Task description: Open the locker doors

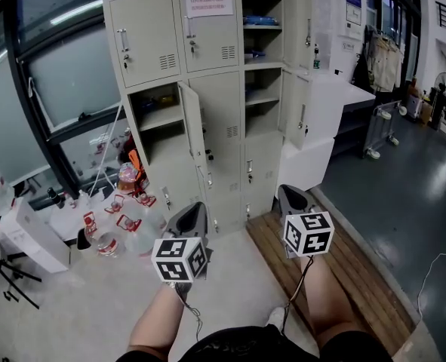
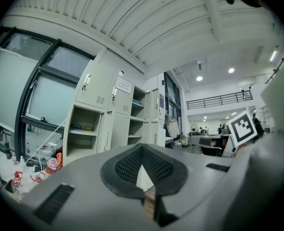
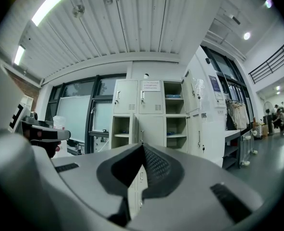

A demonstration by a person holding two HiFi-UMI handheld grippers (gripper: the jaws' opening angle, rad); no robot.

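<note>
Left claw (image 1: 192, 210), right claw (image 1: 291, 193): lockers (image 1: 216, 104) ahead.

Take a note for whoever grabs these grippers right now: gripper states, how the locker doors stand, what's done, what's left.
Left gripper: fingers shut, empty, held level, short of the locker.
Right gripper: also shut and empty, touching nothing.
Done: three doors stand open, namely the top right door, the second-row right door and the second-row left door.
Left: the top left door, the top middle door with the paper notice, the second-row middle door and the lower doors are closed.
</note>
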